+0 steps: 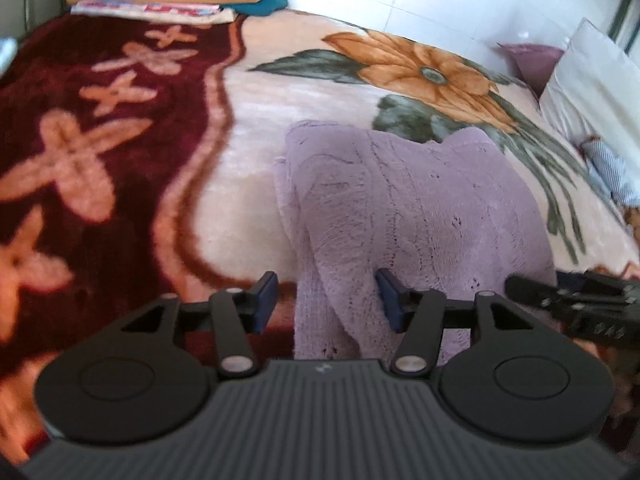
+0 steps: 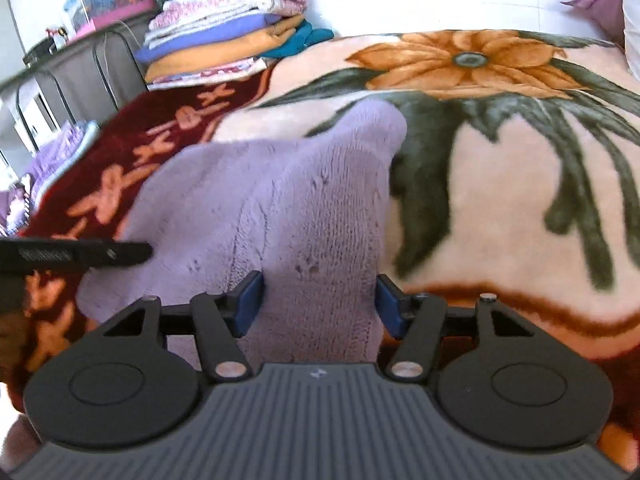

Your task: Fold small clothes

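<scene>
A lilac knitted garment [image 1: 404,216] lies bunched on a flowered plush blanket [image 1: 248,128]. My left gripper [image 1: 326,300] is open at its near left edge, one blue finger on the blanket, the other resting on the knit. My right gripper [image 2: 318,304] is open, its fingers on either side of a raised fold of the same garment [image 2: 280,200]. The right gripper's body also shows at the right edge of the left wrist view [image 1: 580,300], and the left one at the left edge of the right wrist view [image 2: 72,256].
A stack of folded clothes [image 2: 224,44] sits at the far end of the bed by the wall. White pillows [image 1: 592,88] and a small striped cloth [image 1: 612,172] lie at the right. A metal rack [image 2: 48,92] with lilac cloth stands beside the bed.
</scene>
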